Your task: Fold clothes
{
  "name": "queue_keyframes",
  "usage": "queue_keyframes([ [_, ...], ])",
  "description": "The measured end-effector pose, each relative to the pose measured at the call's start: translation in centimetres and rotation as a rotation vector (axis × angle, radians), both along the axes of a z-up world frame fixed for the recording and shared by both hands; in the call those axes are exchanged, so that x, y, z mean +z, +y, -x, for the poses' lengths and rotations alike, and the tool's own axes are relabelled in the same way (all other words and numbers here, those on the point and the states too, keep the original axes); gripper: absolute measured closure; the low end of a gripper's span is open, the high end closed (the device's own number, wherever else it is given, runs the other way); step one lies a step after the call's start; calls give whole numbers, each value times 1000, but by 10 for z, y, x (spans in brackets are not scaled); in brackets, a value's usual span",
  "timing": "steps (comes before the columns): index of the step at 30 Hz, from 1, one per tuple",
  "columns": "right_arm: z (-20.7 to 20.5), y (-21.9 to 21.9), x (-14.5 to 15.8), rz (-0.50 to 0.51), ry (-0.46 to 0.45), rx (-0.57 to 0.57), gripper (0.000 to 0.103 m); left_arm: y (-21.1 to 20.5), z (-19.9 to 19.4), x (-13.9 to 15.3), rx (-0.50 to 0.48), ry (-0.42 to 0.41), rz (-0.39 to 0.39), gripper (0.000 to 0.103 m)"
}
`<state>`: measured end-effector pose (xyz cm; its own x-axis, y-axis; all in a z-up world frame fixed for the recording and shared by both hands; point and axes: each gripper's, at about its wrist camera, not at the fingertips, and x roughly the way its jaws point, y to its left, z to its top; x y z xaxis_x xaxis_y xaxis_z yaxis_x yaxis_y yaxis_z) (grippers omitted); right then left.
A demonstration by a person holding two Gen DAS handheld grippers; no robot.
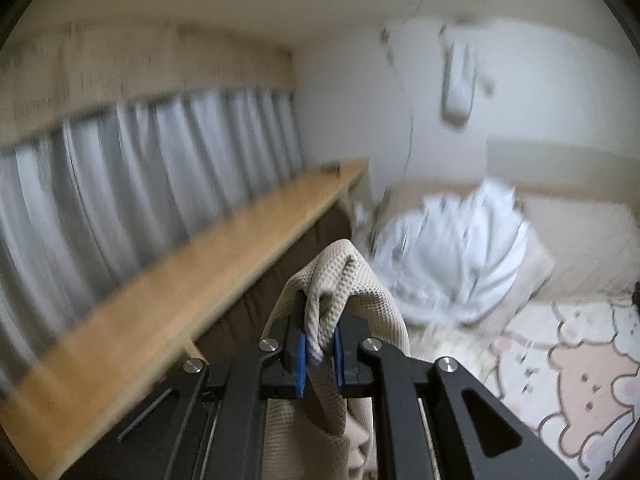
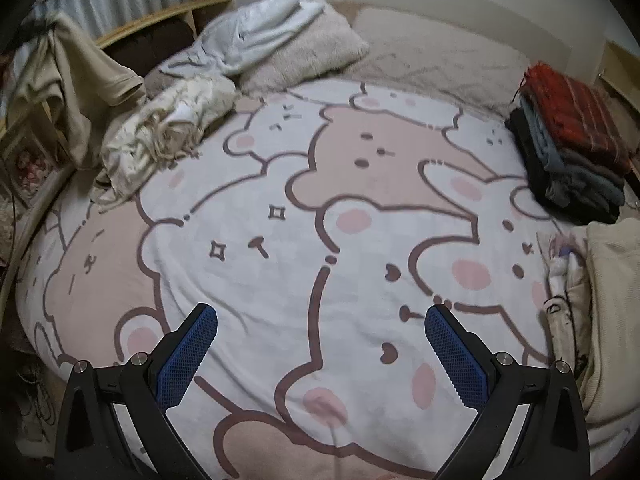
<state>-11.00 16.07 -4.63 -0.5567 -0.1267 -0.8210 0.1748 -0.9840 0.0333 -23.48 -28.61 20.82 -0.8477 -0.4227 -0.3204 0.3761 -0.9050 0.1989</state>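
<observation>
My left gripper [image 1: 319,350] is shut on a beige waffle-knit garment [image 1: 344,280] and holds it up in the air beside the bed. The same garment [image 2: 76,80] hangs at the far left in the right wrist view. My right gripper [image 2: 320,344] is open and empty, hovering over the bear-print bedspread [image 2: 280,220]. A cream crumpled garment [image 2: 160,132] lies on the bed's left side. A white garment [image 2: 260,28] lies on a pillow [image 2: 316,52] at the head; it also shows in the left wrist view [image 1: 452,248].
A stack of folded clothes [image 2: 572,136], red on top, sits at the bed's right. A beige knit piece [image 2: 612,312] and a printed cloth [image 2: 564,280] lie at the right edge. A wooden shelf [image 1: 192,276] and grey curtains [image 1: 140,168] run along the left.
</observation>
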Motion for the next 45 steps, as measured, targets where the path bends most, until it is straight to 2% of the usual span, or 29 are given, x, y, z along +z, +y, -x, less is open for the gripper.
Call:
queue_keyframes([
  [4,-11,10,13,39,52,-7,0,54,-30,62,-112,77,49,92],
  [6,-17,18,18,61,73,-15,0,90,-48,88,-201,113,64,92],
  [9,-26,31,22,81,105,-39,0,138,-75,113,-363,163,33,92],
  [13,-39,56,30,96,148,-92,0,198,-100,131,-545,208,9,92],
  [17,-55,93,42,114,184,-181,0,244,-109,142,-667,241,1,92],
  [20,-67,118,52,109,219,-250,0,259,-108,130,-733,237,-35,92],
  [24,-88,153,60,73,248,-366,0,249,-94,61,-732,132,-98,92],
  [26,-94,164,55,45,233,-395,0,244,-85,19,-718,56,-134,92],
  [30,-101,176,40,26,172,-426,0,203,-65,-128,-568,-250,-241,92],
  [33,-97,172,24,44,124,-416,0,179,-63,-240,-399,-451,-235,94],
  [36,-91,160,8,50,99,-396,0,155,-80,-315,-303,-562,-237,95],
  [38,-88,151,-5,74,76,-372,0,144,-96,-341,-265,-579,-236,95],
  [41,-78,134,-30,112,33,-330,0,140,-115,-348,-228,-592,-261,94],
  [43,-70,123,-49,116,-2,-314,0,142,-130,-349,-246,-583,-277,92],
  [44,-66,117,-59,118,-19,-305,0,146,-136,-342,-260,-570,-270,84],
  [45,-61,112,-71,123,-46,-302,0,150,-142,-335,-274,-556,-262,71],
])
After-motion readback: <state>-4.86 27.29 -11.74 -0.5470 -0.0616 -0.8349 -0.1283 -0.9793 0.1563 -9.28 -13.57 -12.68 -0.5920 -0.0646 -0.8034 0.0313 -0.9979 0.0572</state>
